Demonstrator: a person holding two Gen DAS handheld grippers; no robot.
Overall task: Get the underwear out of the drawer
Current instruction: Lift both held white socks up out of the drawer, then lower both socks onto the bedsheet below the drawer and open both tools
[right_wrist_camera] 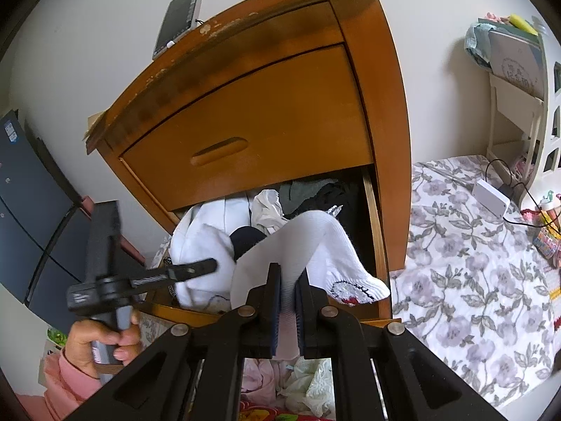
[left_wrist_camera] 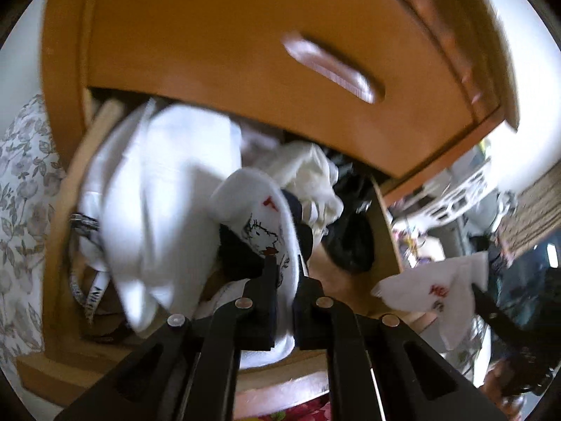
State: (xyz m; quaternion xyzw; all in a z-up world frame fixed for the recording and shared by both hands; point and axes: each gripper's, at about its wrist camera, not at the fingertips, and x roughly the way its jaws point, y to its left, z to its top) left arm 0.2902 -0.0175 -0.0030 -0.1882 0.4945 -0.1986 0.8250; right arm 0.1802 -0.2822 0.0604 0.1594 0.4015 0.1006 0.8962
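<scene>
Between the left gripper's jaws, in the left wrist view, a white sock with a printed cartoon cat stands pinched over the open drawer; the jaws are nearly together on its ribbed knit. Soft white garments fill the left of the orange wooden drawer, dark cloth lies to the right, and everything is motion-blurred. At far right the matching sock hangs.

Seen from the right wrist, the right gripper clamps that second white sock by its cuff, jaws narrow, its toe with a red and black cat motif drooping right, in front of the drawer. A hand in a pink sleeve holds the left gripper at near left.
</scene>
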